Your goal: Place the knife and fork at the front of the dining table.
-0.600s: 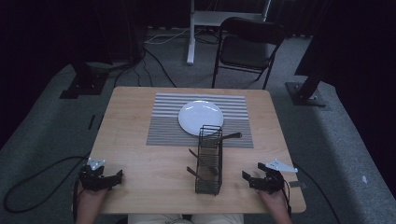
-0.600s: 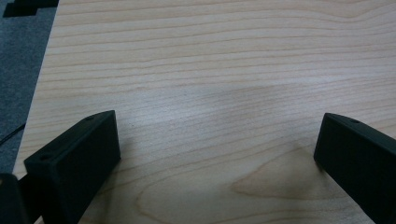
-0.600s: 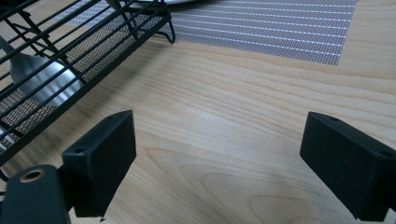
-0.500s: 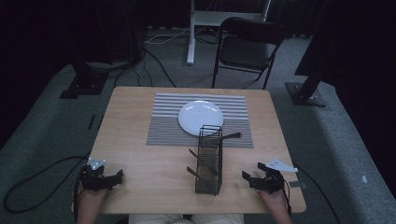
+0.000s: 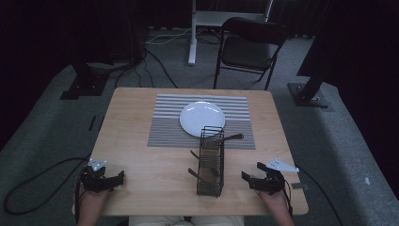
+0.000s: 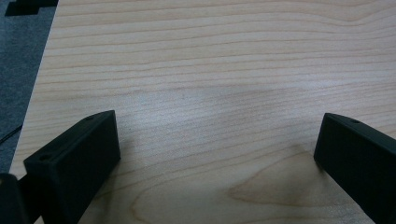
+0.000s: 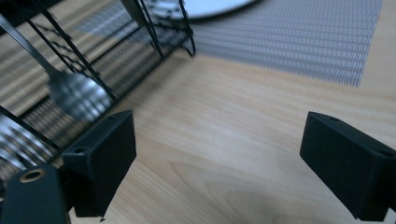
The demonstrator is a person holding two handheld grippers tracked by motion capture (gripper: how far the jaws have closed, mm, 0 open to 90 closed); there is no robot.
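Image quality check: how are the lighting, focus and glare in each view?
High view: dim, dark surroundings, table lit and fairly sharp. Left gripper view: soft pale glare on the wood between the fingers. Right gripper view: spoon and wire caddy close and blurred.

A grey carpet floor (image 5: 51, 136) is seen under dim light. A black folding chair (image 5: 251, 47) is placed behind the wooden table (image 5: 141, 141), beside a white stand (image 5: 193, 33). Black cables (image 5: 155, 61) are laid on the floor.
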